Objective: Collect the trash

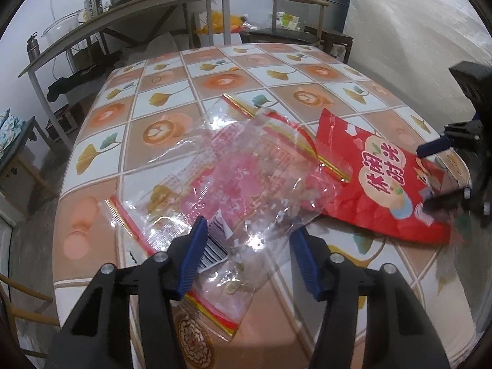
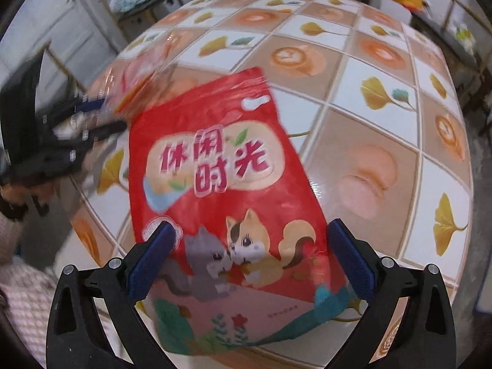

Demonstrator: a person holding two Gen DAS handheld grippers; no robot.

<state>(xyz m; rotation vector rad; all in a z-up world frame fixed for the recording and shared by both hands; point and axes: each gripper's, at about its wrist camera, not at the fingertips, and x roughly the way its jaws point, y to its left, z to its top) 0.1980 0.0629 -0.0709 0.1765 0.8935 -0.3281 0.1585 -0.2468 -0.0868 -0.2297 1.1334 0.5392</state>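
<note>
Looking along the left hand-held gripper [image 1: 249, 246], the clear plastic bag [image 1: 240, 178] sprawls across the middle of the frame on the desk [image 1: 215, 70], its near end lying between the two blue pads. The jaws stand part open and, as far as the glare allows, neither pad presses the film. Thin, limp and slick, the clear plastic bag should weigh almost nothing; its red-and-gold sealed strip at lower centre looks the firmest place to pinch. Its far end overlaps the red snack pouch [image 1: 384, 184] at right.

From the right wrist, the red snack pouch [image 2: 215, 166] fills the centre, flat on the desk. The right hand-held gripper [image 2: 252, 249] stands wide open, pads either side of the pouch's lower half without touching. Crinkly, light, seemingly empty, it should fold when squeezed across its width.
</note>
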